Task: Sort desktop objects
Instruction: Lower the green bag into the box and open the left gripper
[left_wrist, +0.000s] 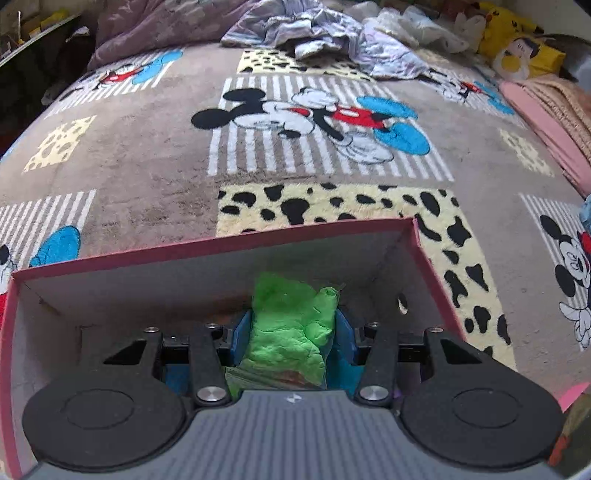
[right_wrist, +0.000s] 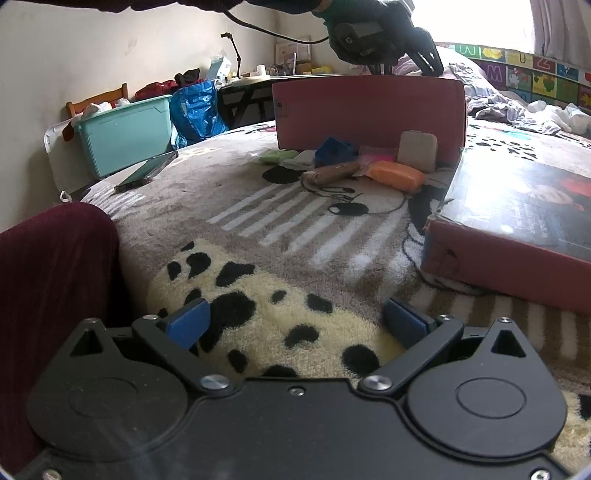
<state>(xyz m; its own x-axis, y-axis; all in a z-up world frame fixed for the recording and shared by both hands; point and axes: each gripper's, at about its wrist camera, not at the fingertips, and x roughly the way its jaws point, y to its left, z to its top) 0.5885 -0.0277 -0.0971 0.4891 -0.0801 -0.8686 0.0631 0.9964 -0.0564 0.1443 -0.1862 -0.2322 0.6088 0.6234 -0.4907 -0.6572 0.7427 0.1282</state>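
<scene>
My left gripper (left_wrist: 291, 332) is shut on a bright green clay lump in a clear bag (left_wrist: 291, 325), held inside the open pink cardboard box (left_wrist: 221, 245), whose pale inner walls surround the fingers. From the right wrist view the same pink box (right_wrist: 369, 110) stands at the far end of the blanket, with the left gripper's black body (right_wrist: 369, 37) above its rim. In front of the box lie an orange block (right_wrist: 397, 175), a brown roll (right_wrist: 332, 171), a blue item (right_wrist: 334, 149), a green packet (right_wrist: 275, 157) and a beige case (right_wrist: 417, 151). My right gripper (right_wrist: 295, 323) hovers open over the blanket, nothing between its blue pads.
The pink box lid (right_wrist: 517, 221) with a printed picture lies at right. A phone (right_wrist: 147, 171) rests at the blanket's left edge. A teal bin (right_wrist: 123, 133) and blue bag (right_wrist: 197, 110) stand beyond the bed. A dark red sleeve (right_wrist: 55, 277) fills the left. Crumpled clothes (left_wrist: 314, 33) lie farther off.
</scene>
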